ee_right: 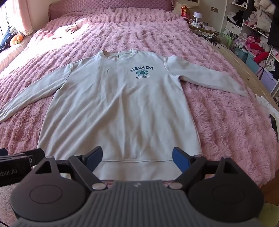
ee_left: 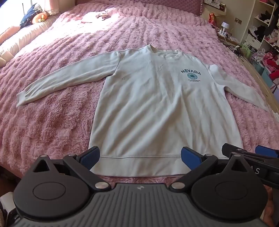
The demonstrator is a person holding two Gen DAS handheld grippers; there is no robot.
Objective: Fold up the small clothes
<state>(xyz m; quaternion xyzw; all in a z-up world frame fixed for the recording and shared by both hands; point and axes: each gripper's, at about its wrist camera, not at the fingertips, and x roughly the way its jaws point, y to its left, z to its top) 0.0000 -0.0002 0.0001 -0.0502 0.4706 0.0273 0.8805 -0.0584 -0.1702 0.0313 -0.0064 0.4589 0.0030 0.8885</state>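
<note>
We see a white sweatshirt (ee_left: 157, 104) lying flat on a big bed with a fluffy pink blanket (ee_left: 57, 122). Its front faces up, and the word NEVADA (ee_left: 190, 71) is printed in blue-green on the chest. The neck points to the far end of the bed, by the pink headboard (ee_right: 108, 7). The bottom band of the sweatshirt lies at the near edge of the bed, close to us. Both sleeves are spread out wide, one toward each side edge of the bed.

Our left gripper (ee_left: 139, 157) hangs just over the bottom band, toward the shirt's left side. Its jaws are spread wide apart and hold nothing. Our right gripper (ee_right: 136, 158) hangs over the bottom band too, toward the right side. Its jaws are also wide apart with nothing between them. The two grippers are side by side, and each one peeks into the other's view at the edge.

Far off, near the far left corner of the bed, we see some small light cloth (ee_right: 69, 28) in the sun. A dark blue pillow (ee_left: 27, 14) sits by the left side. Past the right edge of the bed, shelves (ee_right: 252, 26) are stuffed with clothes.
</note>
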